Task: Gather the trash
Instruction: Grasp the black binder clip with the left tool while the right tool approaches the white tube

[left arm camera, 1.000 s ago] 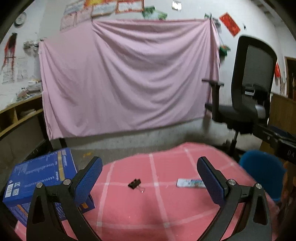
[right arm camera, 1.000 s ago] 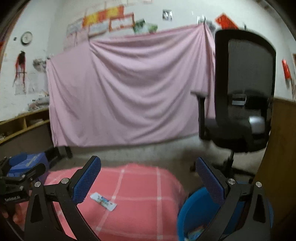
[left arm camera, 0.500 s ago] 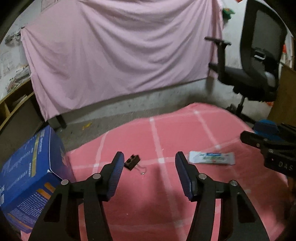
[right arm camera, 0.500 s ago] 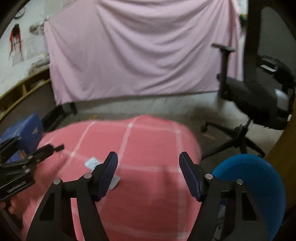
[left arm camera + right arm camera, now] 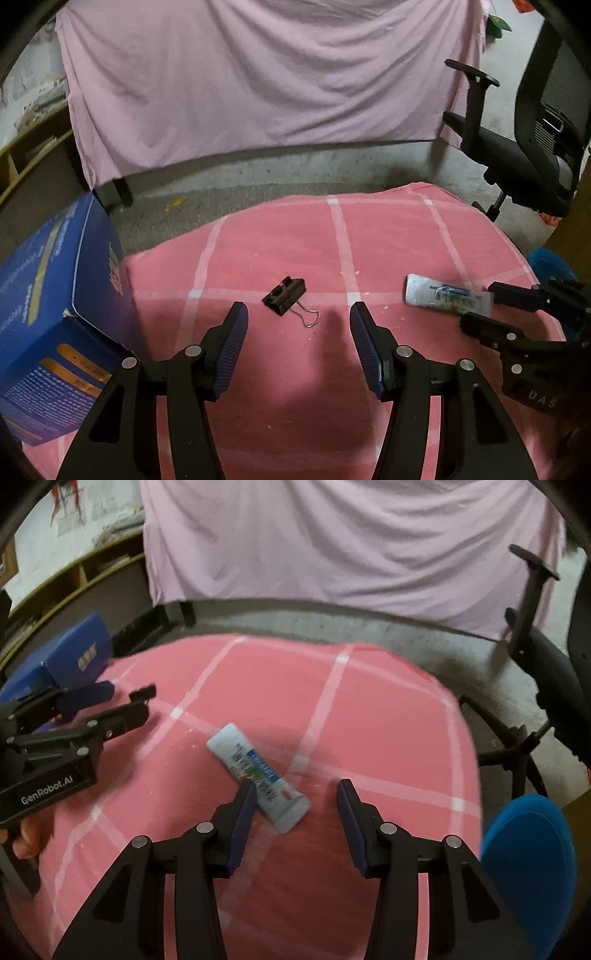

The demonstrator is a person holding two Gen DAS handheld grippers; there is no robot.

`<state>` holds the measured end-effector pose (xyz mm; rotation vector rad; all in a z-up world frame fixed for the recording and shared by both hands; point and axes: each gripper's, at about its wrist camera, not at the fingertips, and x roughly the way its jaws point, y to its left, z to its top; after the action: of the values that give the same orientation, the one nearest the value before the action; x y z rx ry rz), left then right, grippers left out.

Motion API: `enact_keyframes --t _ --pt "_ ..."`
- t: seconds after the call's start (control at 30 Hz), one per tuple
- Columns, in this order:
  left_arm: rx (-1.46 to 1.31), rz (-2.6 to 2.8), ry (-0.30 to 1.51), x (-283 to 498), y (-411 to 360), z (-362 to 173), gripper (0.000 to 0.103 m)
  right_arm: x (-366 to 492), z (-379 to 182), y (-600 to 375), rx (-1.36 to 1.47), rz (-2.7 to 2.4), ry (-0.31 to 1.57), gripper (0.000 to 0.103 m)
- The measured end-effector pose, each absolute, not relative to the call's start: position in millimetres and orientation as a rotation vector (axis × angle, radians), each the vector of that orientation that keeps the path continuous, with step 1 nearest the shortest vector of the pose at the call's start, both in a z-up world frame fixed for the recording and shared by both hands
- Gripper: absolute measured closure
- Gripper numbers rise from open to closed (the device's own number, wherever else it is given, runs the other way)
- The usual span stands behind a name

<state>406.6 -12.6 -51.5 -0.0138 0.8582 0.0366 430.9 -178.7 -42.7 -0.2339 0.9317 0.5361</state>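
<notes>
A black binder clip (image 5: 286,295) lies on the pink checked cloth (image 5: 388,236), just ahead of my left gripper (image 5: 298,308), which is half open with nothing between its fingers. To the right lies a white and blue tube (image 5: 443,295). In the right wrist view the tube (image 5: 255,771) runs slantwise, its near end between the fingers of my right gripper (image 5: 296,788). That gripper's jaws are closing, and the pads do not touch the tube. The left gripper (image 5: 146,701) shows at the left edge of that view, and the right gripper (image 5: 480,306) at the right edge of the left wrist view.
A blue cardboard box (image 5: 55,314) stands on the table's left side. A blue bin (image 5: 528,867) sits below the table's right edge. A black office chair (image 5: 535,129) stands at the right, and a pink sheet (image 5: 258,74) hangs behind. A hand (image 5: 26,838) holds the left gripper.
Both grippers tipped down toward the table and came closer to it. Their jaws narrowed from wide open. The left now hangs near the clip, the right over the tube.
</notes>
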Motion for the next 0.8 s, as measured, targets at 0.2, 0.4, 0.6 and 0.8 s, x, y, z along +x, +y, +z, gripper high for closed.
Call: enact_keyframes --t 0.2,0.4,0.6,0.8 --pt "-0.031 0.039 0.876 411 -8 -50 0.052 428 -41 -180 -0.232 0.563 0.932 0.071" --pt "-0.020 0.043 0.905 428 -11 -54 0.052 422 -41 -177 -0.264 0.527 0.920 0.086" --pt "-0.021 0.043 0.945 441 -7 -59 0.065 427 -40 -193 -0.179 0.486 0.928 0.097" --pt "0.015 0.025 0.944 438 -9 -58 0.081 429 -39 -193 -0.149 0.491 0.930 0.097"
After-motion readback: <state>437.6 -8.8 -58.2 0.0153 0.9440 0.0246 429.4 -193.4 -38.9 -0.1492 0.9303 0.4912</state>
